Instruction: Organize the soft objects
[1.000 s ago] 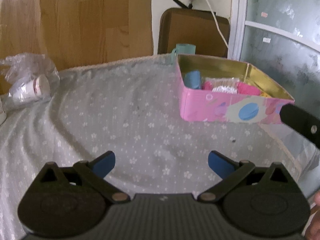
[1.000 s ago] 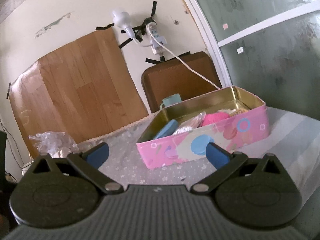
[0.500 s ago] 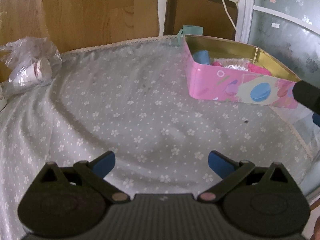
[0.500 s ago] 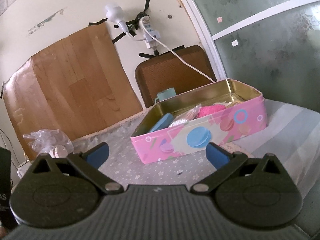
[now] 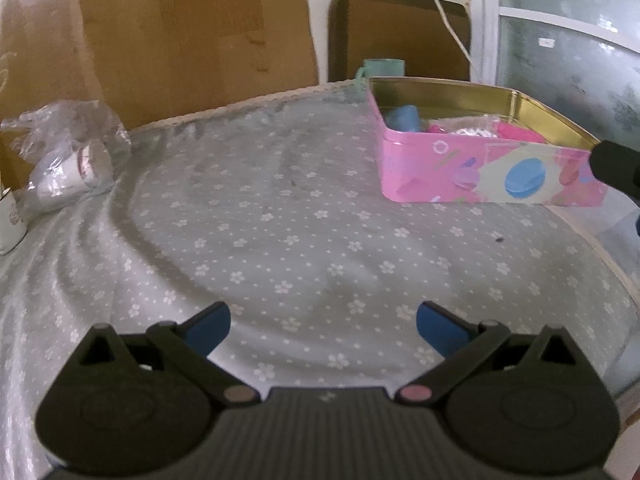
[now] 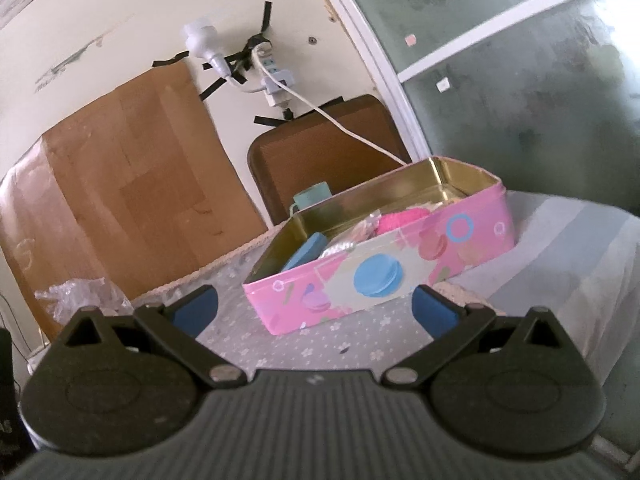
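A pink tin box [image 5: 492, 176] with a gold inside stands on the grey flowered cloth at the far right; it also shows in the right wrist view [image 6: 384, 276]. Inside lie a blue soft piece [image 5: 403, 118], a pink soft item [image 6: 400, 218] and a clear wrapped item [image 6: 352, 238]. My left gripper [image 5: 322, 326] is open and empty above the cloth, well short of the box. My right gripper [image 6: 314, 310] is open and empty, held just in front of the box. Part of the right gripper [image 5: 616, 164] shows at the right edge of the left wrist view.
A crumpled clear plastic bag with a paper cup [image 5: 68, 160] lies at the far left. A teal cup [image 5: 384, 68] stands behind the box. A brown chair back [image 5: 400, 32] and cardboard [image 5: 180, 32] stand behind the table. The table edge [image 5: 600, 256] runs along the right.
Both grippers have drawn back a little from the box and stayed open. The left view now takes in more cloth; the box sits farther up and to the right.
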A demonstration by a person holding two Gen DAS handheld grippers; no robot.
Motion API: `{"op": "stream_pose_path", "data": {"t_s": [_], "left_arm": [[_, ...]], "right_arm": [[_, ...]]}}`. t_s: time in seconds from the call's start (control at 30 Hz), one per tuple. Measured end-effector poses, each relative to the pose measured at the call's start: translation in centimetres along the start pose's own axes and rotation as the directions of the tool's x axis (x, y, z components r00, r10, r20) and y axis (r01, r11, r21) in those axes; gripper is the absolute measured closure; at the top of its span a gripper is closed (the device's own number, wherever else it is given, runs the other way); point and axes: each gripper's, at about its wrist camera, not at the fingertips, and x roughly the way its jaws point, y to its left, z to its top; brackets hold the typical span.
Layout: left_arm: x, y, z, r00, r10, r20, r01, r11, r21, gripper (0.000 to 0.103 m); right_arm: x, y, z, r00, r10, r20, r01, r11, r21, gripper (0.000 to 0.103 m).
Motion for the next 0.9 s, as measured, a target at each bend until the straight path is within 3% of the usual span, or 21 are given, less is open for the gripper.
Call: {"op": "stream_pose_path", "data": {"t_s": [0.9], "left_arm": [[-0.2,-1.4,-0.4,1.0,0.008,-0.019,-0.006,0.995,0.095,0.0]], "right_arm": [[0.3,0.2,-0.5,0.999,-0.023,-0.029,0.022,0.999,-0.036,0.0]]}}
